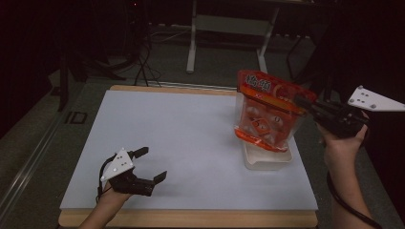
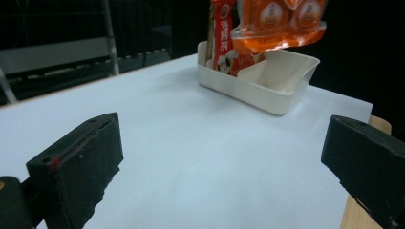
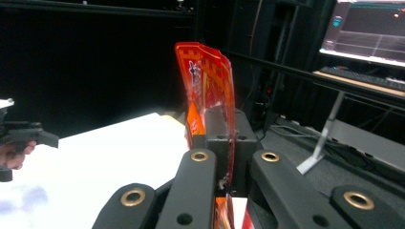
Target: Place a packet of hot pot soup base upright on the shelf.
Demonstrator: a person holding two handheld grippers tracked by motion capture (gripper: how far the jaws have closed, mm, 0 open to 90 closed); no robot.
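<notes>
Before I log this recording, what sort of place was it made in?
Probably a lab or workshop test bench: a white board on a wooden table, metal-legged desks on a grey floor behind it, and a lit computer monitor with a keyboard beside it.

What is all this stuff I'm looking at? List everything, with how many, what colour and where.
snack bag: one, orange and red, hanging over the tray at the table's right side, pinched at its edge by the right gripper
tray: one, white, with compartments, at the right edge of the table
upright packet: one, red, standing in the tray's far compartment
table: one, white top with a wooden rim
desk frame: one, pale, on the floor behind the table
monitor: one, lit, in the dark background of the right gripper view
left gripper: one, black, fingers wide apart, nothing between them, low over the table's near left corner
right gripper: one, black, fingers closed on the snack bag
</notes>
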